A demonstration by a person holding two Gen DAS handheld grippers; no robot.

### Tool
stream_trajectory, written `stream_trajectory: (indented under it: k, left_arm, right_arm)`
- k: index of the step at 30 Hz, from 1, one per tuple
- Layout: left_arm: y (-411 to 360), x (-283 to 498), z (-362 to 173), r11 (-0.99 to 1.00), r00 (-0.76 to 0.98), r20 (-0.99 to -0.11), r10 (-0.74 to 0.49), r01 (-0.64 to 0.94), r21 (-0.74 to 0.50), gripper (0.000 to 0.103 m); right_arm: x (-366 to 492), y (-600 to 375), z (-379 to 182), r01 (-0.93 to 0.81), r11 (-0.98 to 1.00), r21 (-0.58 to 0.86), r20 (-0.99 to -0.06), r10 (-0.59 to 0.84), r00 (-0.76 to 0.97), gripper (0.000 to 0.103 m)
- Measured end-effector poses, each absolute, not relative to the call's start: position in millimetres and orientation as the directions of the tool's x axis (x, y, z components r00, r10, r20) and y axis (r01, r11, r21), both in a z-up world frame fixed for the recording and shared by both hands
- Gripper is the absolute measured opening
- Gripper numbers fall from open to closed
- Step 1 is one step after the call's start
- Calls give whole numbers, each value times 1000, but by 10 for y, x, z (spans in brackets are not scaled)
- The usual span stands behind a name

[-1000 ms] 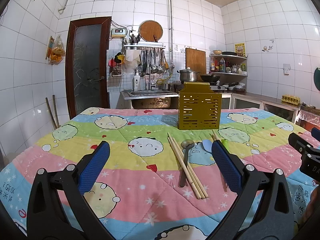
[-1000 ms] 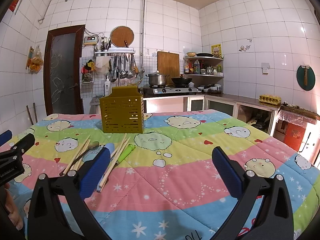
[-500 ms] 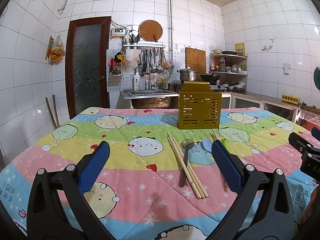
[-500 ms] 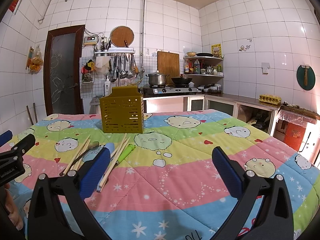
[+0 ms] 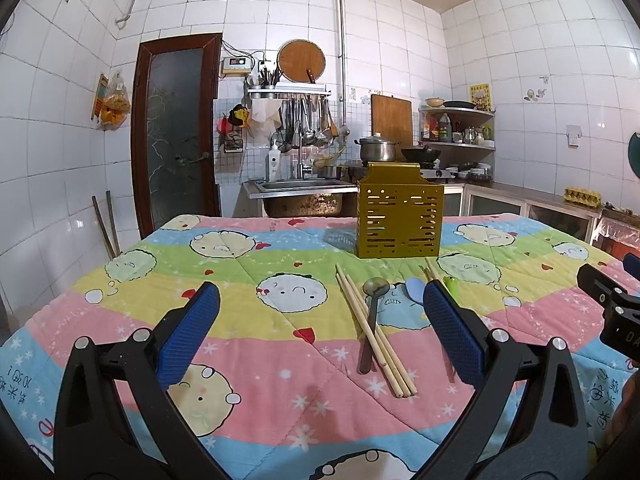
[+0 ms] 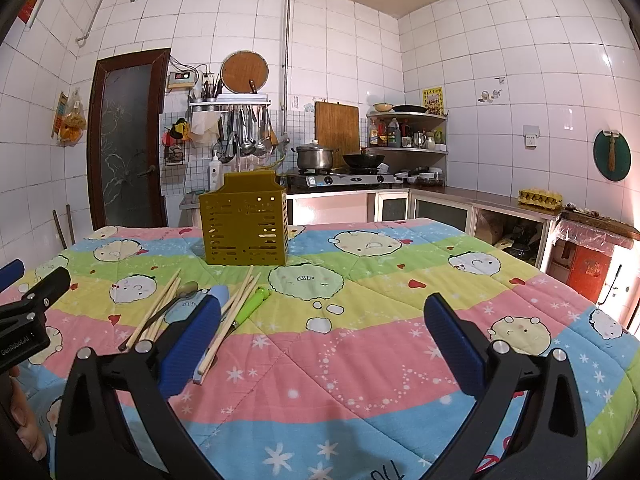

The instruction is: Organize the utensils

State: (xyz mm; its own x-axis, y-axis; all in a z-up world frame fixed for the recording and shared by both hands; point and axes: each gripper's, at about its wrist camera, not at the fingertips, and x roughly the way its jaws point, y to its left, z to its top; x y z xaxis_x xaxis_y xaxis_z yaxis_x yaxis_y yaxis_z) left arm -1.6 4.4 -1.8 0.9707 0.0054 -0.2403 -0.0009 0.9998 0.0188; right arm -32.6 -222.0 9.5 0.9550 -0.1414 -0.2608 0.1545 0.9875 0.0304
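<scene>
The left claw (image 5: 318,320) is hovering low over the table (image 5: 240,344), its blue pads spread wide and gripping nothing. The right claw (image 6: 322,330) is hanging the same way, released and empty, with the quilted cartoon cover showing between its fingers.

In the left wrist view, a bundle of wooden chopsticks (image 5: 374,328) is lying at about 1 o'clock from the left claw, crossing over a dark metal spoon (image 5: 372,312) that is touching them. Just past them, toward 1 o'clock, a light blue spoon (image 5: 415,290) is peeking out beside the right-hand pad.

In the right wrist view, a second set of chopsticks (image 6: 236,308) and a green-handled utensil (image 6: 252,306) are lying at 10 o'clock from the right claw, just beside its left-hand pad.

The yellow perforated utensil holder (image 5: 400,216) is standing upright at 12 o'clock, beyond the scattered pieces and apart from them.
</scene>
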Motion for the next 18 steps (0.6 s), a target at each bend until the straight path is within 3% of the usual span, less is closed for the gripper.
stream_trajectory:
  k: [12, 18]
  left_arm:
    - [4, 39, -29, 999, 959, -284, -22, 32, 29, 98]
    - [-35, 122, -74, 998, 934, -354, -45, 61, 34, 98]
  right_arm:
    - [-313, -2174, 119, 144, 990, 7, -262, -137, 955, 99]
    - [-223, -2201, 106, 127, 992, 21, -305, -115, 945, 99]
